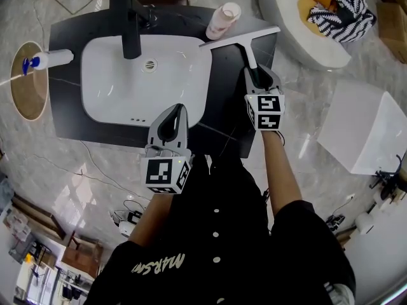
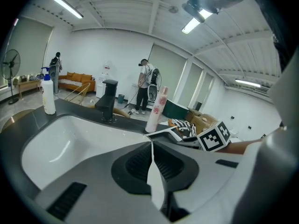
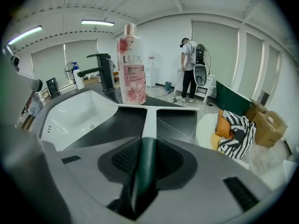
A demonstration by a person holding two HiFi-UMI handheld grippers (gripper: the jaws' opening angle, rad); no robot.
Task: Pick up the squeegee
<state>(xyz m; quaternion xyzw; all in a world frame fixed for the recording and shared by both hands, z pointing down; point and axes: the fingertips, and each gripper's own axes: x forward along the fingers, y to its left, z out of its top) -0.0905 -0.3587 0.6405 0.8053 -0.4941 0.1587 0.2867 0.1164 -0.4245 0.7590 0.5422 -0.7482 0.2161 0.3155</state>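
Note:
The squeegee (image 1: pixel 240 40) lies on the black counter (image 1: pixel 222 116) to the right of the white basin (image 1: pixel 108 91), its white blade across the back and its dark handle pointing toward me. My right gripper (image 1: pixel 260 74) is down over that handle. In the right gripper view the green handle runs between the jaws of that gripper (image 3: pixel 148 141) into the white shaft (image 3: pixel 149 120), and the jaws stand wide around it. My left gripper (image 1: pixel 180 108) is shut with nothing in it, its tips over the basin's front rim. The left gripper view shows its tips (image 2: pixel 152 146) meeting.
A black faucet (image 1: pixel 130 21) stands behind the basin. A pink bottle (image 1: pixel 224 19) stands just behind the squeegee blade. A white spray bottle (image 1: pixel 52 58) lies at the counter's left end above a round wooden stool (image 1: pixel 28 91). A round chair with cushions (image 1: pixel 331 18) is at back right.

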